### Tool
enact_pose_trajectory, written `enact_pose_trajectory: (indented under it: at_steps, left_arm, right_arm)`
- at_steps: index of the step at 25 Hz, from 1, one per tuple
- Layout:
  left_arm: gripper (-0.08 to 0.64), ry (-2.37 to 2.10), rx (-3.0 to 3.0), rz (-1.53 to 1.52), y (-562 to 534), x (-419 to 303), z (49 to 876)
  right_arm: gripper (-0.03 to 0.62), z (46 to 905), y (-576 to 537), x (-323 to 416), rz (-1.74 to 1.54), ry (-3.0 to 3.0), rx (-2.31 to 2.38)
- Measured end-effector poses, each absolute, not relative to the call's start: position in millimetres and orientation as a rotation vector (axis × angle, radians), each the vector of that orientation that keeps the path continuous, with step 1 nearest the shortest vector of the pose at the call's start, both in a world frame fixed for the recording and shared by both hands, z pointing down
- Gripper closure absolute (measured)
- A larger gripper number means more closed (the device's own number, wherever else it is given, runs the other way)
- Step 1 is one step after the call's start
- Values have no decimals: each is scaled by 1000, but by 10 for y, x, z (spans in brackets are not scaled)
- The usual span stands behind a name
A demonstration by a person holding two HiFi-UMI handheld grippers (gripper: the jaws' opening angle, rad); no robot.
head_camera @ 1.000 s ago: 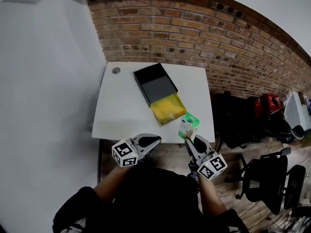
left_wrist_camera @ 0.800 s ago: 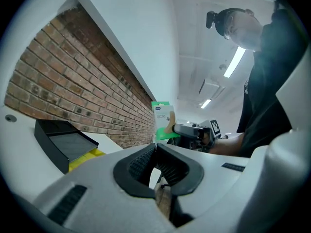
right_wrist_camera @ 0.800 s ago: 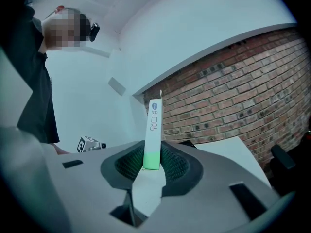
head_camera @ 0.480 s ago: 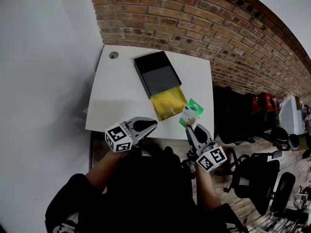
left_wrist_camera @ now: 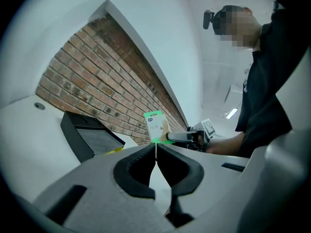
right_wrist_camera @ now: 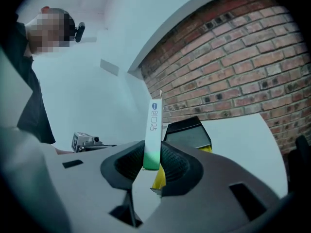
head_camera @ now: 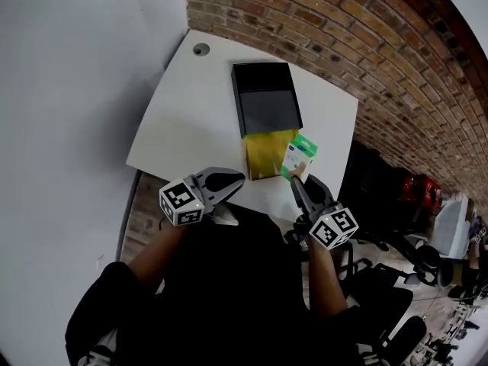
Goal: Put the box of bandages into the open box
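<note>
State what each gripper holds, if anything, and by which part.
The right gripper holds the box of bandages by its green lower end, jaws on its broad faces. The left gripper holds nothing.

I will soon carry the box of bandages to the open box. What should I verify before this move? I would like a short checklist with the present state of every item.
1. Right gripper shut on the box of bandages: ok.
2. Box of bandages lifted off the table: ok.
3. Open box with its opening upward: ok.
4. Box of bandages above the open box: not ok; it hangs over the yellow piece beside it.
5. Left gripper shut, empty, aside from the path: ok.
6. Enough room inside the open box: cannot tell.
</note>
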State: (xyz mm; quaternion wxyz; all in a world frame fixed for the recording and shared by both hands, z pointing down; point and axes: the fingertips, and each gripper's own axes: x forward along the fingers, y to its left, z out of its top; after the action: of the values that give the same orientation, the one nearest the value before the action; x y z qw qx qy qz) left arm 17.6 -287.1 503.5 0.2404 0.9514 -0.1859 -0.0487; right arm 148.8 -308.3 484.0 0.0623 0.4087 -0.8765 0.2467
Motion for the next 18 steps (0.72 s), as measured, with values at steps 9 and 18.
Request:
enact_pose_trajectory:
  at_steps: [9,18]
  left_arm:
    - [538,-719,2510,-190,-3098,257,5114]
    - [538,-798,2417,-222,-3041,370,5320]
  right_arm:
    - [495,5300,-3386,1434,999,-2579,934]
    - [495,5812,-3327,1314,1317,-2455,783]
